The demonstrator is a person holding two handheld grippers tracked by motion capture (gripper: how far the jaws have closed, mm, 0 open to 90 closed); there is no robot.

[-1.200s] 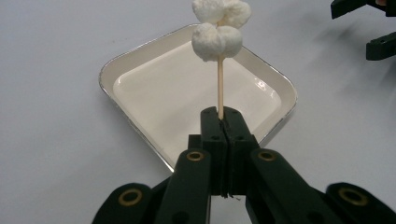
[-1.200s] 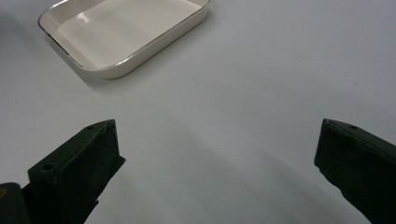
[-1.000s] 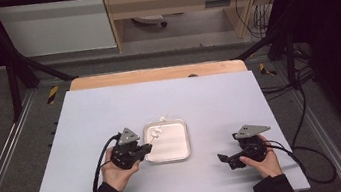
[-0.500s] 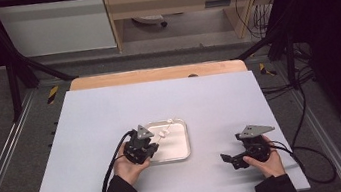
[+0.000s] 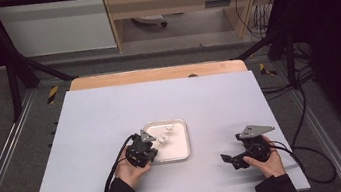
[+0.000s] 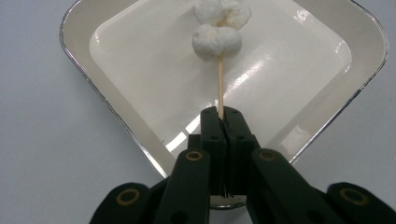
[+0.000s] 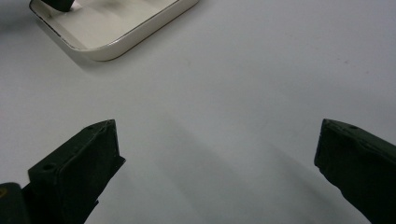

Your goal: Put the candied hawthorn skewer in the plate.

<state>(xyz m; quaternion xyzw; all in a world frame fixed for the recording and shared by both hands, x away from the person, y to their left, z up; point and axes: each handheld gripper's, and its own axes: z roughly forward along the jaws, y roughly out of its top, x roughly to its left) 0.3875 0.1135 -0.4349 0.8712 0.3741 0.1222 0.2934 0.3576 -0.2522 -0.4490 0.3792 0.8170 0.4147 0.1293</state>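
The left hand-held gripper (image 6: 222,122) is clamped tight on the bare end of a thin wooden skewer (image 6: 220,86); its jaws meet with the stick pinched between them; the skewer runs straight away from the jaws over a white tray (image 6: 140,135), and two marshmallows (image 6: 218,28) sit threaded at its far end, one just behind the other, touching; whether they rest on the tray's floor or hang just above it cannot be told. In the high view the left hand-held gripper (image 5: 151,146) lies at the tray's (image 5: 184,150) left edge, with the skewer reaching in toward the tray's middle; the tray stands on the table (image 5: 110,114), a little nearer the person than the centre. The right hand-held gripper (image 5: 230,159) rests low over the table, well apart from the tray on its right; in the right gripper view its jaws stand wide, with bare table (image 7: 233,93) between them and a corner of the tray (image 7: 121,44) at the upper left; it grips nothing.
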